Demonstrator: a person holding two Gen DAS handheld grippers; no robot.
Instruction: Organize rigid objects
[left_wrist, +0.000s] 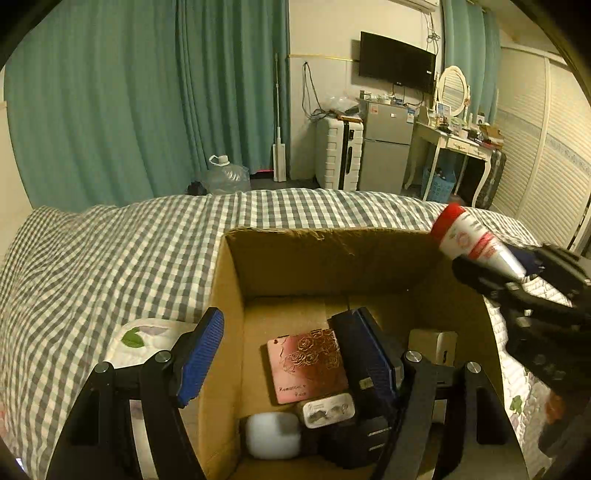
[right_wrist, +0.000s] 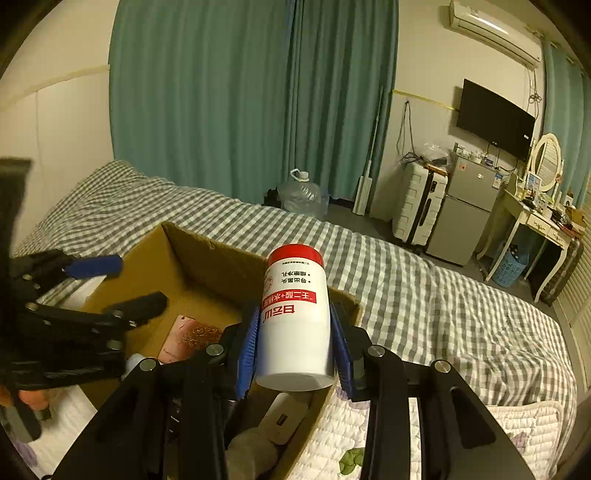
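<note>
A cardboard box (left_wrist: 332, 254) stands open on the checked bed. Inside lie a pink rose-patterned case (left_wrist: 308, 365), a dark blue box (left_wrist: 364, 354), a white rounded object (left_wrist: 273, 434) and a small white charger (left_wrist: 325, 410). My left gripper (left_wrist: 295, 358) is open, its left finger outside the box's left wall and its right finger inside. My right gripper (right_wrist: 295, 332) is shut on a white bottle with a red cap (right_wrist: 295, 314), held above the box's right rim (right_wrist: 343, 295). The bottle also shows in the left wrist view (left_wrist: 469, 240).
The grey checked bedspread (left_wrist: 110, 251) surrounds the box, with a white quilted cover (right_wrist: 369, 424) at the near side. Behind the bed are teal curtains, a water jug (left_wrist: 227, 177), a white suitcase, a small fridge and a dressing table.
</note>
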